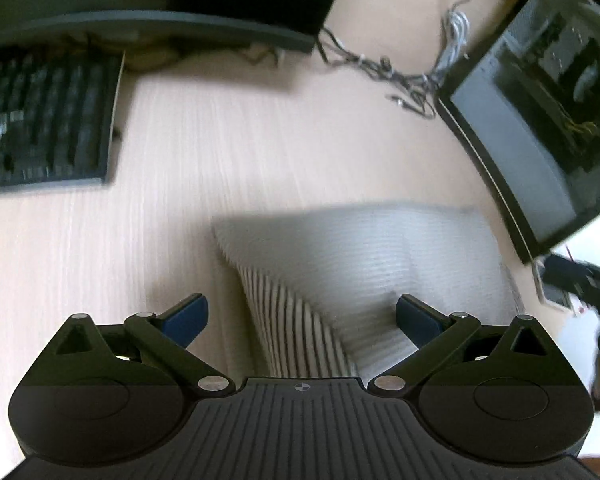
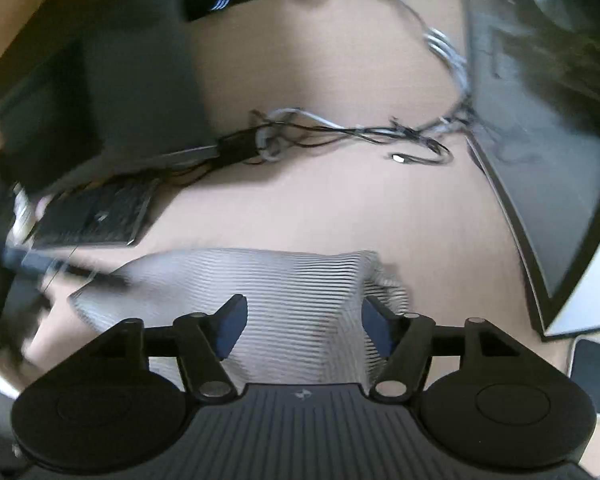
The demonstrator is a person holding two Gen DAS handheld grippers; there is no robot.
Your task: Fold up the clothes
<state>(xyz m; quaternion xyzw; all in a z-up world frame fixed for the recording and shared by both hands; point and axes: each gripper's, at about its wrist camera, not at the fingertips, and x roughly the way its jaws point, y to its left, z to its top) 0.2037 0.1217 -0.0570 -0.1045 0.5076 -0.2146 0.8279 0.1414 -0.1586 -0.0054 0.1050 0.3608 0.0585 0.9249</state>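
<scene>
Now striped garment (image 2: pixel 300 292) lies part-folded on desk (image 1: pixel 260 140); left gripper (image 1: pixel 302 316) and right gripper (image 2: pixel 304 322) hover above, fingers released, grasping nothing, likely between folds.

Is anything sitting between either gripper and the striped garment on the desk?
Nothing visible. The striped garment lies directly ahead of the open left gripper and the open right gripper. The keyboard and cables lie farther back.

Both tools (image 1: pixel 302 318) (image 2: pixel 304 326) agape, angled downward
</scene>
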